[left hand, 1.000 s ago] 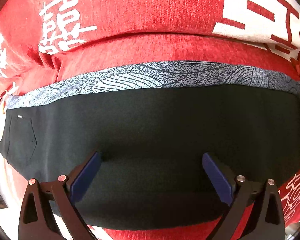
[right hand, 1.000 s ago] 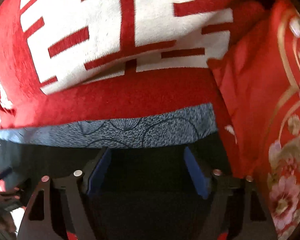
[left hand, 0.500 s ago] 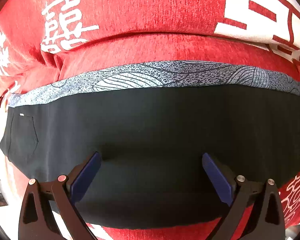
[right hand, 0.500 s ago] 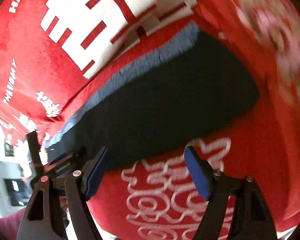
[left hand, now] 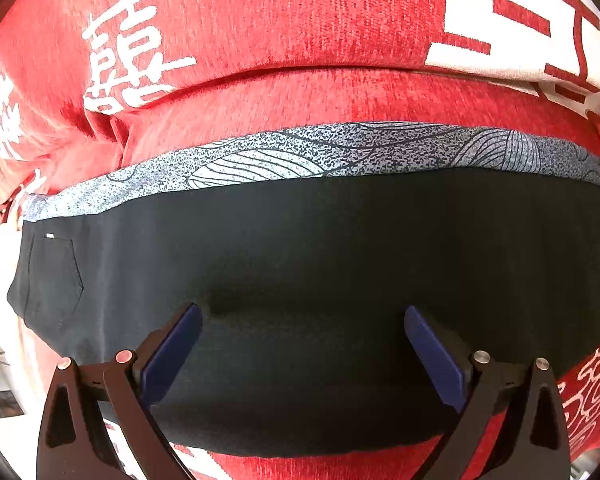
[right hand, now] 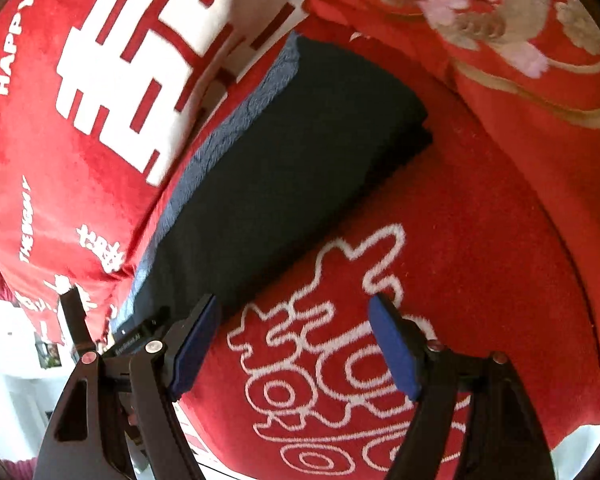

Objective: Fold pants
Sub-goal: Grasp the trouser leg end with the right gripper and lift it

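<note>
Black pants (left hand: pixel 320 264) lie flat and folded lengthwise across a red sofa seat, with a back pocket (left hand: pixel 54 280) at the left end. A grey-blue patterned cloth (left hand: pixel 300 152) shows along their far edge. My left gripper (left hand: pixel 300 320) is open and empty, low over the near part of the pants. In the right wrist view the pants (right hand: pixel 284 168) run diagonally up to the right. My right gripper (right hand: pixel 296 312) is open and empty, above the red seat cover just off the near edge of the pants.
The red sofa back (left hand: pixel 300 40) with white characters rises behind the pants. A red floral cushion (right hand: pixel 520 60) lies at the right end. The red seat cover (right hand: pixel 460 248) with white line patterns extends in front. The left gripper's body (right hand: pixel 136 336) shows at lower left.
My right gripper has pulled back and turned away from the pants' right end, and now hangs over the bare seat cover. My left gripper has barely moved.
</note>
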`<state>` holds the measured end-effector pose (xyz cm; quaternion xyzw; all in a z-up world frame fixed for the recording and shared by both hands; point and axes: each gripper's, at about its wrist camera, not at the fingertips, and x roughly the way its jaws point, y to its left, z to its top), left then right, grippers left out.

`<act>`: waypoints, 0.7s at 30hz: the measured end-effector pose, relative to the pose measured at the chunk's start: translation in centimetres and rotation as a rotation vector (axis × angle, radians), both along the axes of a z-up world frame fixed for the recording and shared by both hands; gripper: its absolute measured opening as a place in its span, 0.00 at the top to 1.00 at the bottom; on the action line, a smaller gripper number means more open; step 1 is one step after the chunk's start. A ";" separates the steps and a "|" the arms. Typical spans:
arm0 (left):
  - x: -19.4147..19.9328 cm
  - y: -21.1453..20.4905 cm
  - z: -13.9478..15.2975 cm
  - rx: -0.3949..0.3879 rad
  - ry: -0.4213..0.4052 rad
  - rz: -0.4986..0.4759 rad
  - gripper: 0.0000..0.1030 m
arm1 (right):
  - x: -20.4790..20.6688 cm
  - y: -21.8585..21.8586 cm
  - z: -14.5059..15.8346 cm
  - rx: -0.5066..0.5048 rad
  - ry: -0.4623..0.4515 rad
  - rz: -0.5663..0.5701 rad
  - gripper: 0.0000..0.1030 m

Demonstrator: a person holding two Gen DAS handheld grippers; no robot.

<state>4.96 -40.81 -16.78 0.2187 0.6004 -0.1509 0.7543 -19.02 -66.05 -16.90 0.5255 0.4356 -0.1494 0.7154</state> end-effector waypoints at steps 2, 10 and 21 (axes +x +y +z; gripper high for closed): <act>-0.1 0.0 0.0 0.000 -0.002 -0.002 0.01 | -0.2 -0.4 -0.1 0.000 -0.029 -0.028 0.23; -0.1 0.1 0.1 -0.004 -0.002 -0.002 0.01 | -0.6 -2.2 -1.6 0.025 -0.190 -0.150 0.23; -0.2 -0.6 1.4 -0.018 0.031 -0.043 0.32 | 2.7 -4.0 -3.0 0.069 -0.215 -0.223 0.86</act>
